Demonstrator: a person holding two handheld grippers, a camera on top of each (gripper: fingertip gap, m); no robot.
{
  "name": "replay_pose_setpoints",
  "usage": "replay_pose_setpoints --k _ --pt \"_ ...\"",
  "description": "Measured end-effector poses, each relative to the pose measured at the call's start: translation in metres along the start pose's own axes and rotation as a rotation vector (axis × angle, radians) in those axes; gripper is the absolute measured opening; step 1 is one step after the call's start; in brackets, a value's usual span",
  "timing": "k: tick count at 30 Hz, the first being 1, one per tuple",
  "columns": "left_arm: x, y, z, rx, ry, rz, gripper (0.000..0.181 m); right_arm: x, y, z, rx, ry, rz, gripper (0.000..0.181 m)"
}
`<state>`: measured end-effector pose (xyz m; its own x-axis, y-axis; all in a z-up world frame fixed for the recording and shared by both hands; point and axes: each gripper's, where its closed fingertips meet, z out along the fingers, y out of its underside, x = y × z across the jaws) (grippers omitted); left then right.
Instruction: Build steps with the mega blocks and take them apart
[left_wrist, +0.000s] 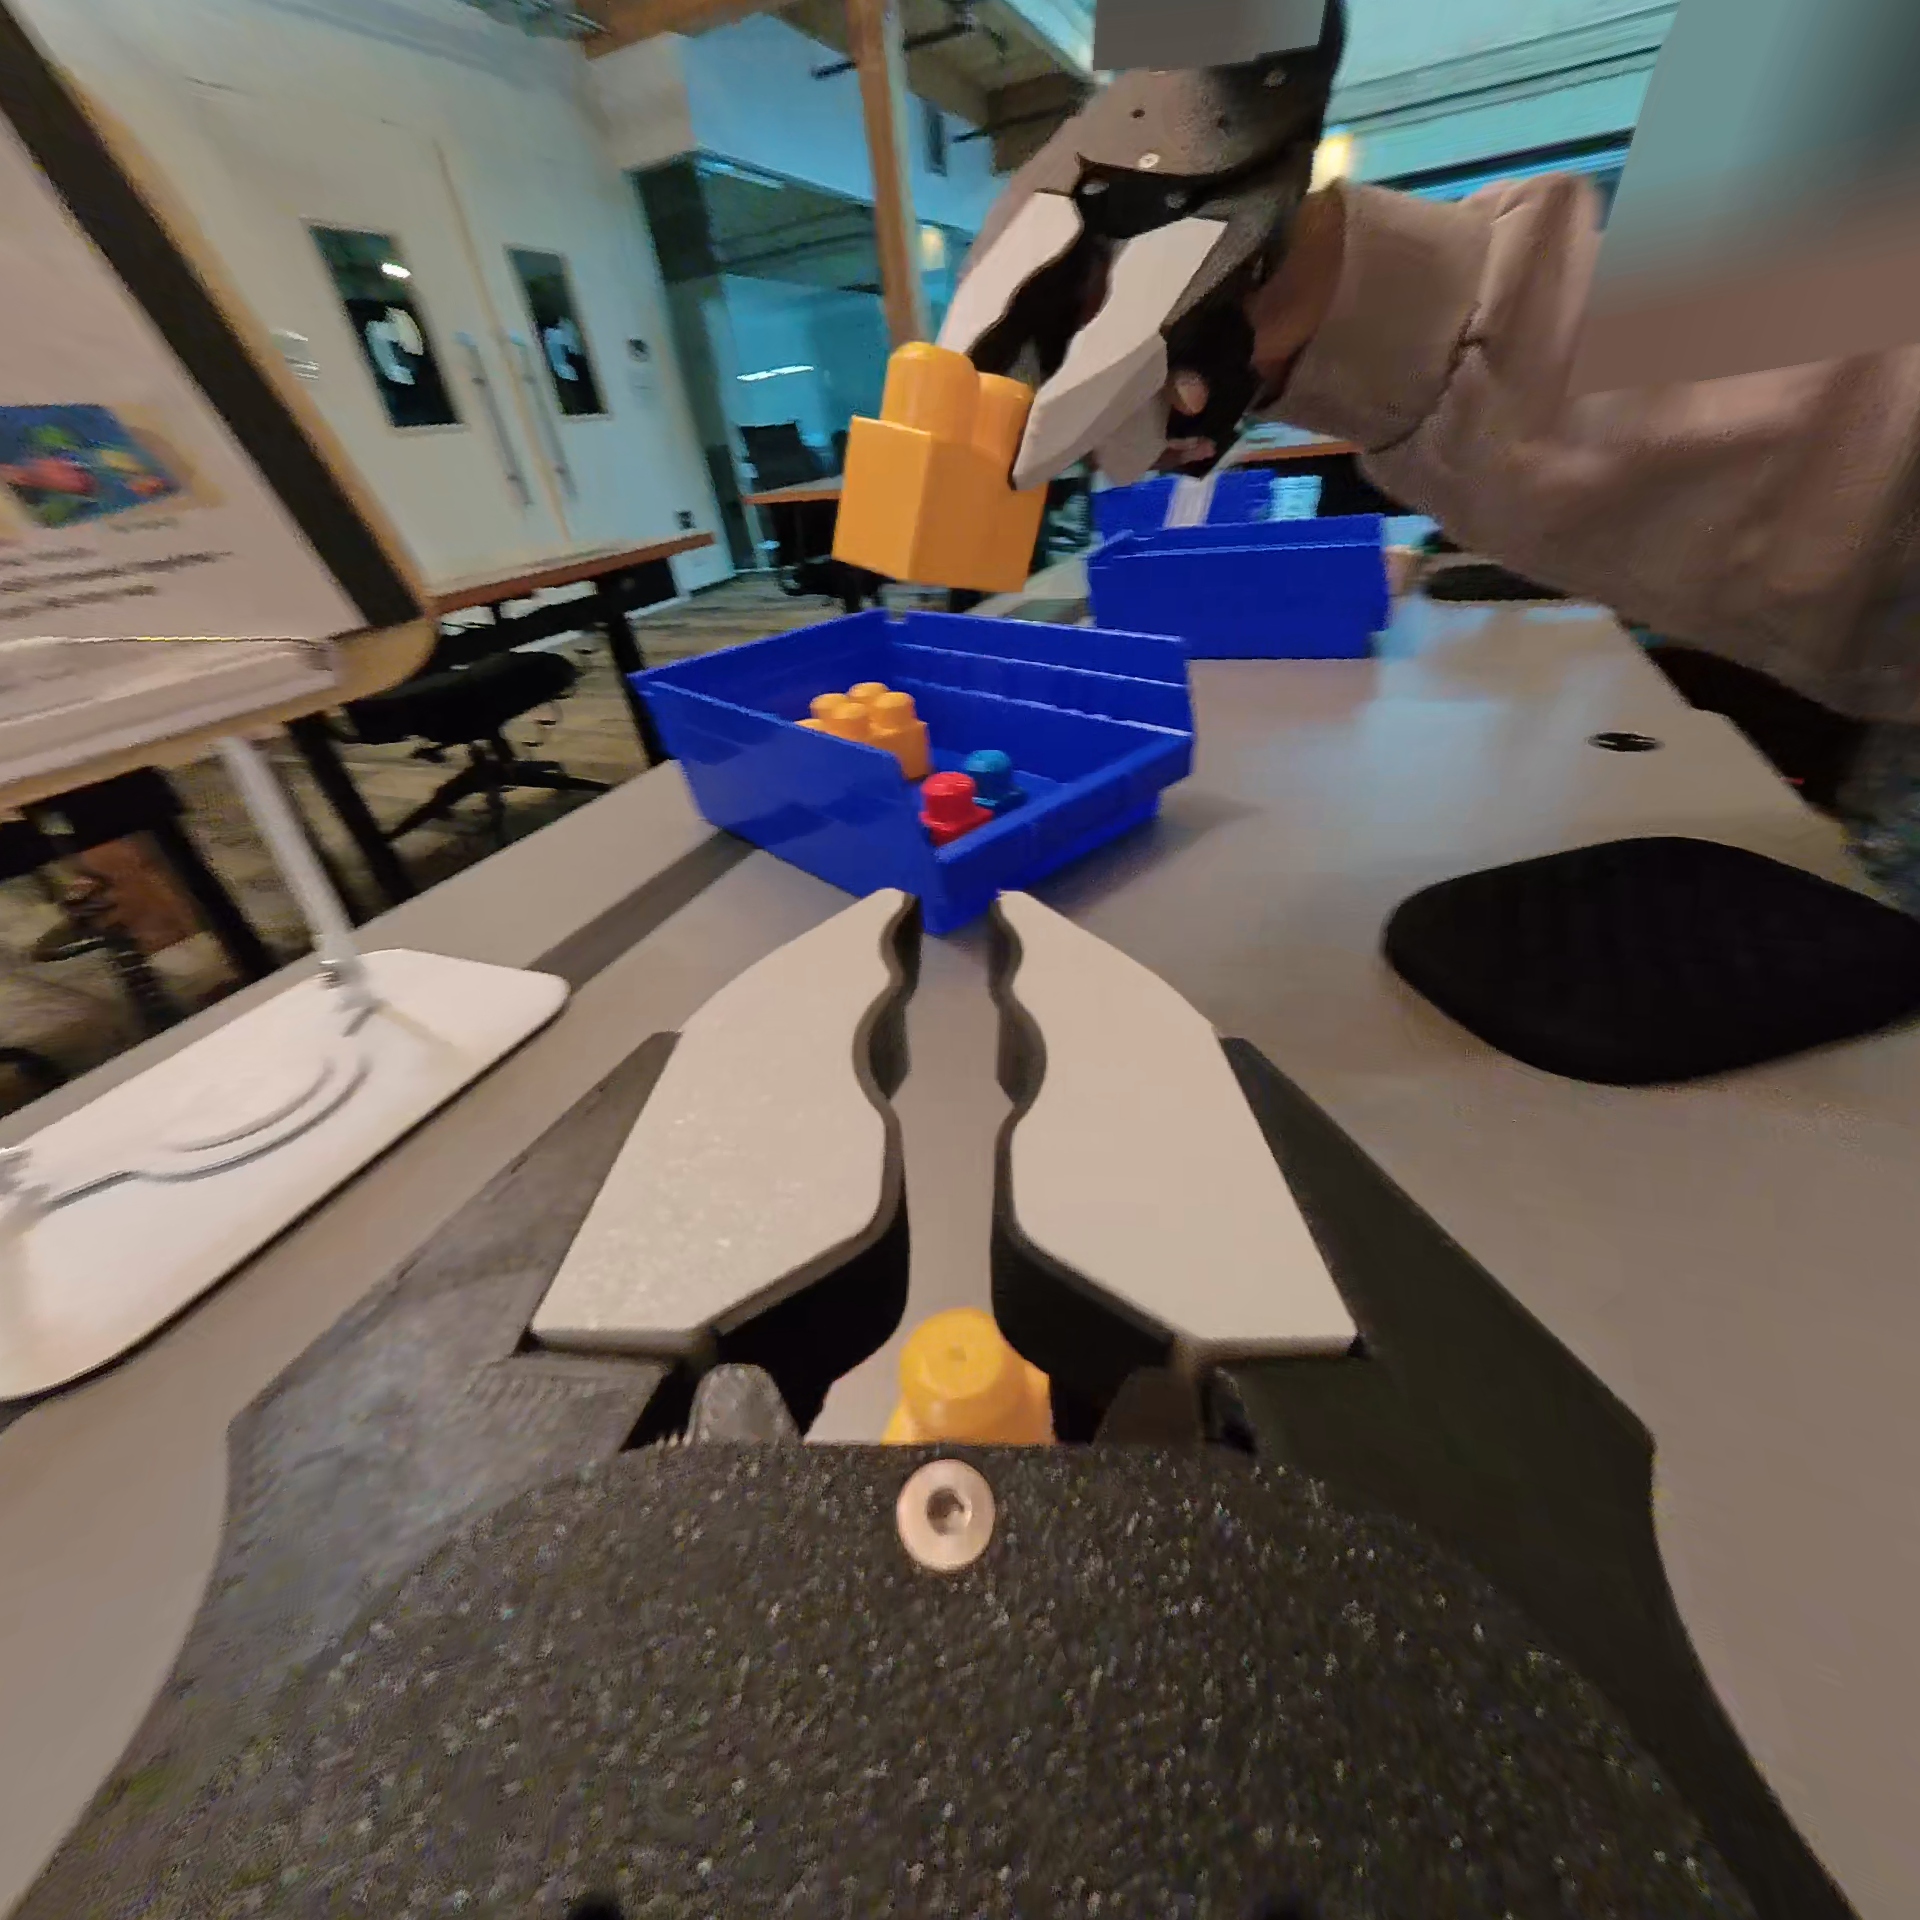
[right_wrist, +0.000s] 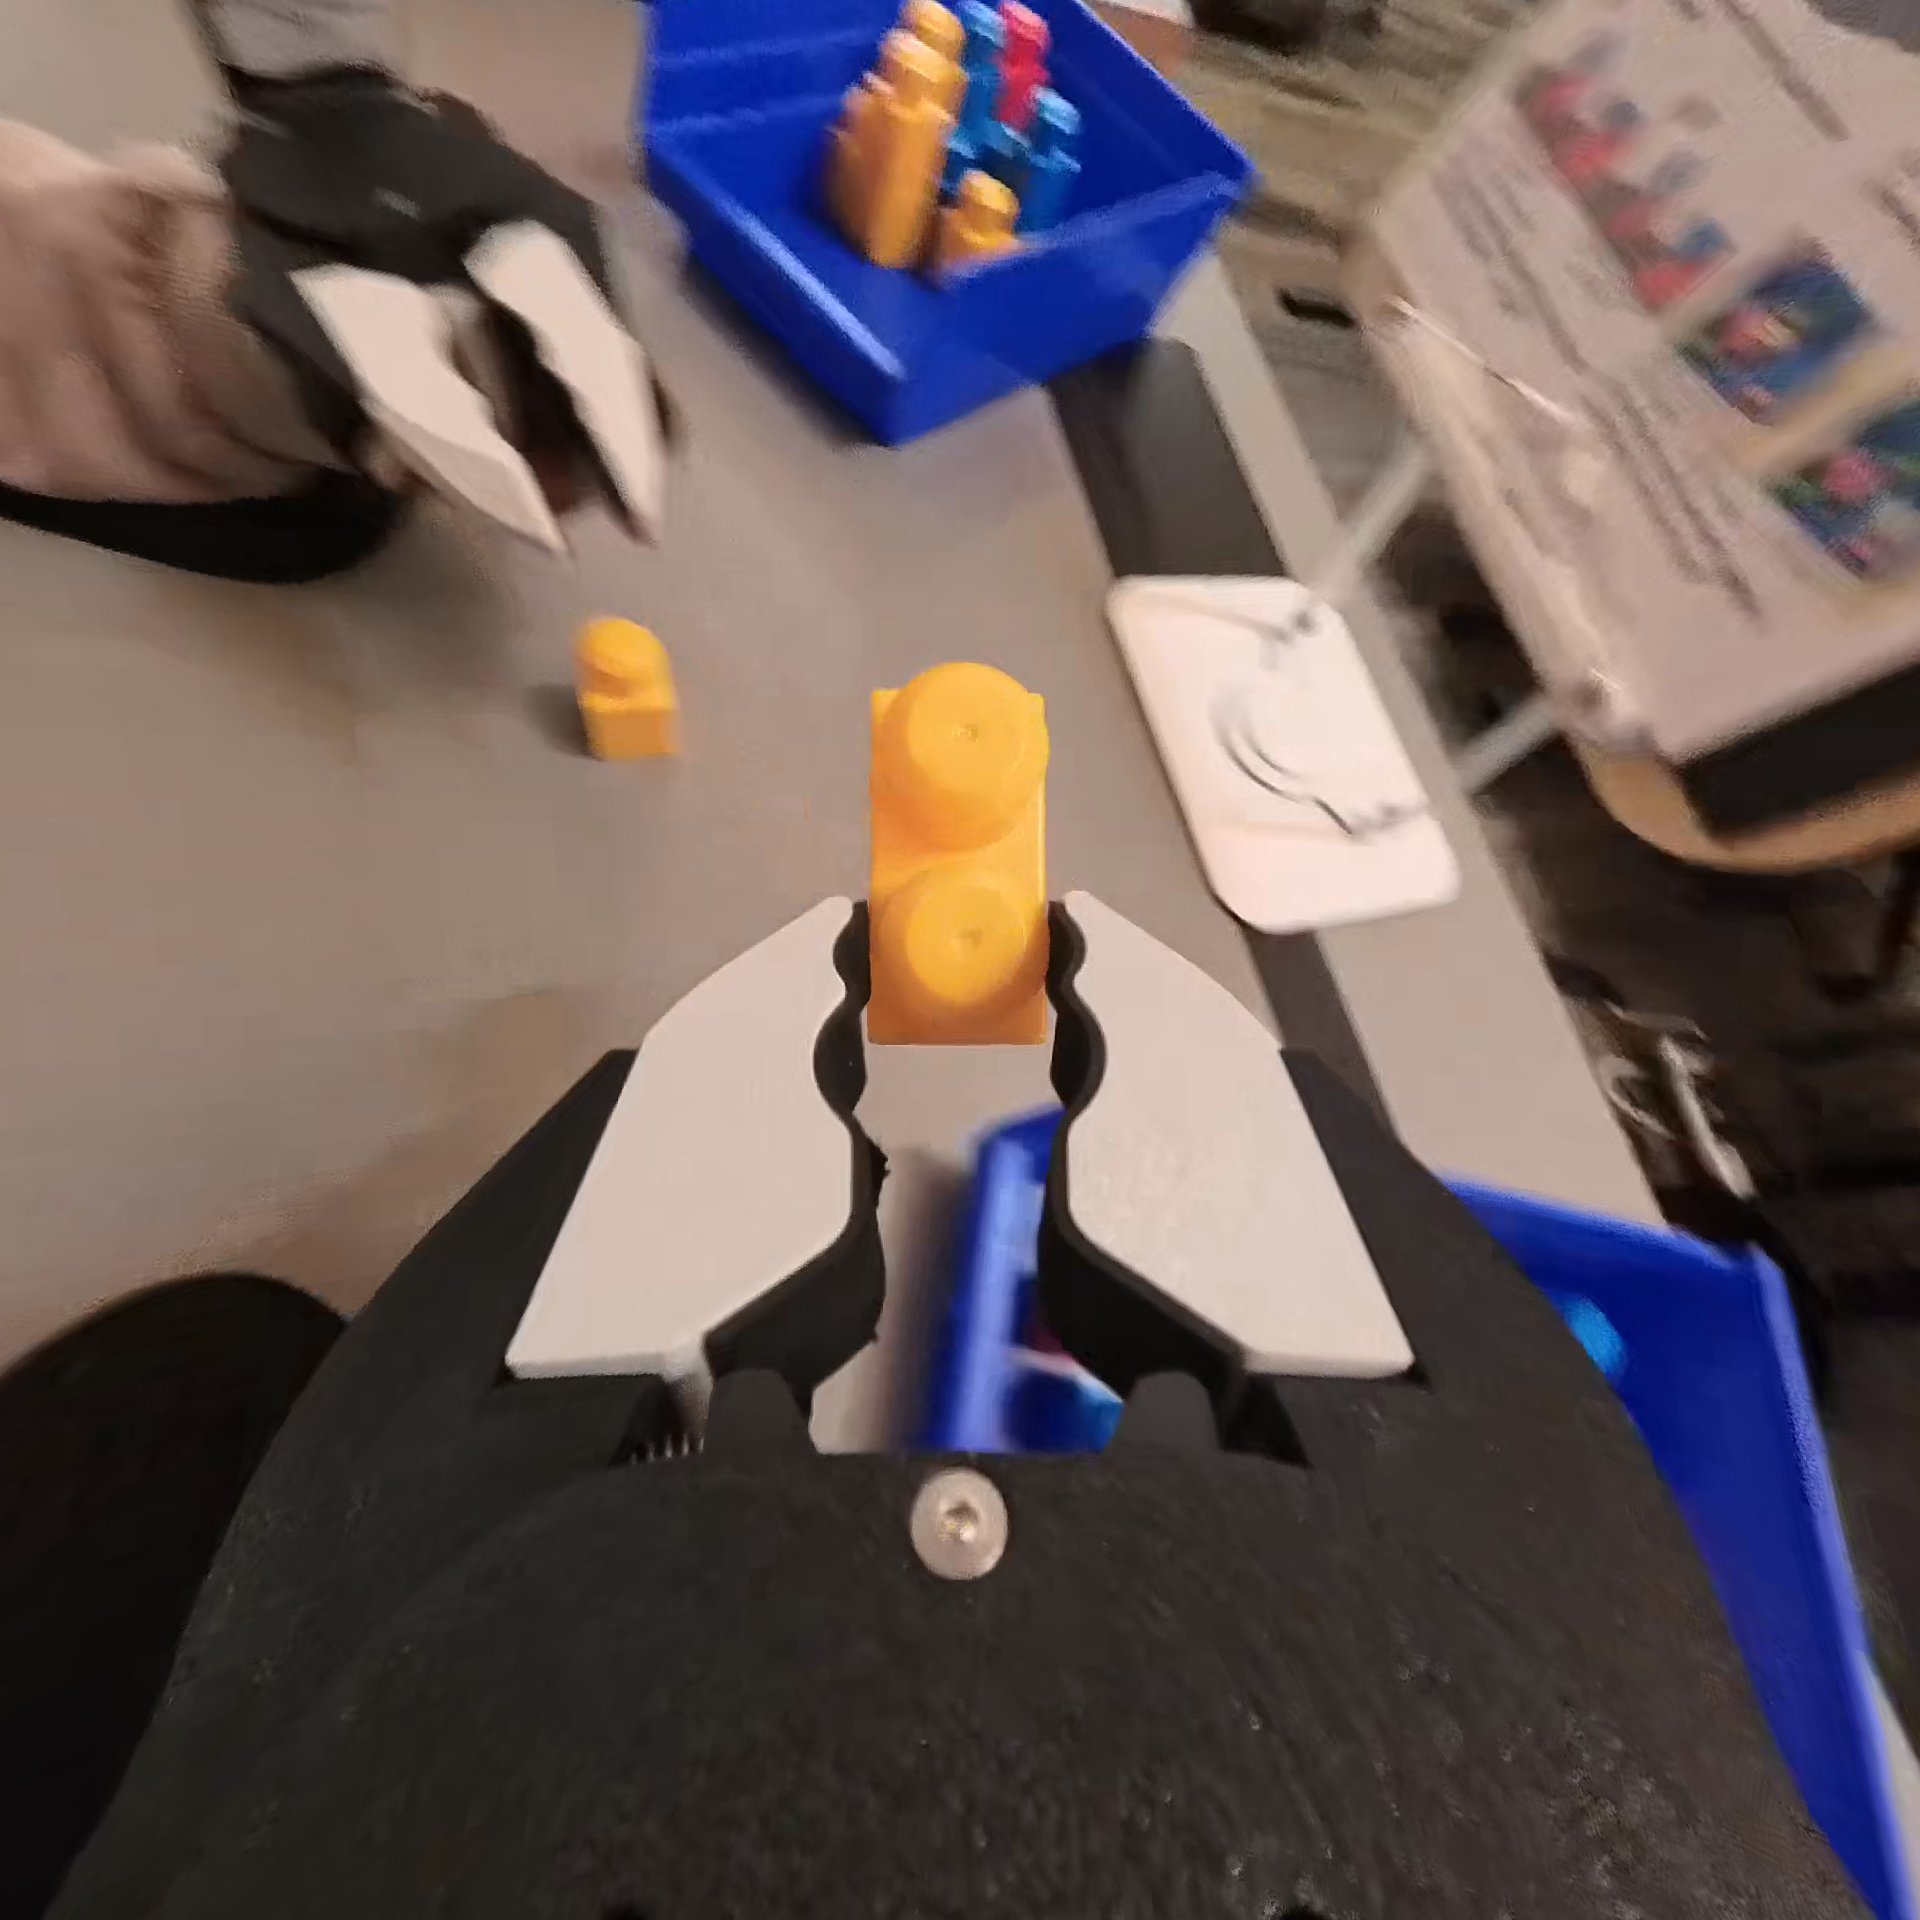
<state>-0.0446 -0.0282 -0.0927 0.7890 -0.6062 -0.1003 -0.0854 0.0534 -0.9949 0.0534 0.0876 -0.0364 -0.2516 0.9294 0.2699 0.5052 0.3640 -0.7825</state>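
Observation:
My right gripper (right_wrist: 958, 914) is shut on an orange two-stud block (right_wrist: 956, 862) and holds it in the air over the grey table (right_wrist: 312, 935). In the left wrist view that gripper (left_wrist: 987, 410) holds the block (left_wrist: 935, 488) above the blue bin (left_wrist: 1039, 665). My left gripper (left_wrist: 956, 920) is narrowly open and empty, low over the table. A small orange one-stud block (left_wrist: 966, 1382) stands on the table under it, near its base. That block (right_wrist: 623, 691) also shows just in front of the left gripper (right_wrist: 603, 535). The bin holds orange (left_wrist: 873, 717), red (left_wrist: 951, 805) and blue (left_wrist: 992, 774) blocks.
A second blue bin (left_wrist: 1236, 592) stands farther back on the table and shows close under my right gripper (right_wrist: 1714, 1507). A black mat (left_wrist: 1662, 956) lies to the right. A picture sheet on a stand with a white base (left_wrist: 260, 1122) stands at the table's left edge. Spacing between my two grippers at the tips: around 15 cm.

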Motion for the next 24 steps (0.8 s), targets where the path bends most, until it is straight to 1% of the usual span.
replay_pose_setpoints --k 1,2,4,6,8,10,15,17,19,22,24 --pt "-0.006 0.000 -0.002 0.003 -0.038 0.010 0.004 0.023 0.011 -0.009 -0.033 0.053 0.022 0.032" --pt "-0.009 -0.001 -0.004 0.006 -0.054 0.018 0.000 0.046 0.024 -0.018 -0.069 0.115 0.048 0.032" --pt "-0.012 -0.004 -0.006 0.022 -0.059 0.013 0.000 0.088 0.053 -0.031 -0.134 0.202 0.118 0.032" --pt "-0.014 -0.006 -0.007 0.030 -0.068 0.009 0.000 0.123 0.087 -0.035 -0.201 0.269 0.195 0.032" --pt "-0.016 -0.004 -0.007 0.021 -0.083 0.017 0.000 0.148 0.123 -0.032 -0.275 0.310 0.254 0.032" --pt "-0.018 0.001 -0.006 0.003 -0.088 0.023 0.000 0.160 0.154 -0.022 -0.341 0.292 0.308 0.032" --pt "-0.020 0.008 -0.006 -0.016 -0.075 0.007 0.000 0.158 0.214 0.017 -0.545 0.190 0.333 0.032" --pt "-0.021 0.011 -0.006 -0.024 -0.072 0.006 0.000 0.158 0.226 0.031 -0.570 0.167 0.334 0.032" --pt "-0.023 0.013 -0.006 -0.029 -0.073 0.001 0.000 0.161 0.230 0.041 -0.573 0.151 0.338 0.032" --pt "-0.024 0.015 -0.006 -0.036 -0.069 -0.012 0.000 0.170 0.232 0.050 -0.581 0.162 0.335 0.032" --pt "-0.025 0.017 -0.005 -0.042 -0.066 -0.017 0.000 0.171 0.237 0.052 -0.626 0.156 0.326 0.032"
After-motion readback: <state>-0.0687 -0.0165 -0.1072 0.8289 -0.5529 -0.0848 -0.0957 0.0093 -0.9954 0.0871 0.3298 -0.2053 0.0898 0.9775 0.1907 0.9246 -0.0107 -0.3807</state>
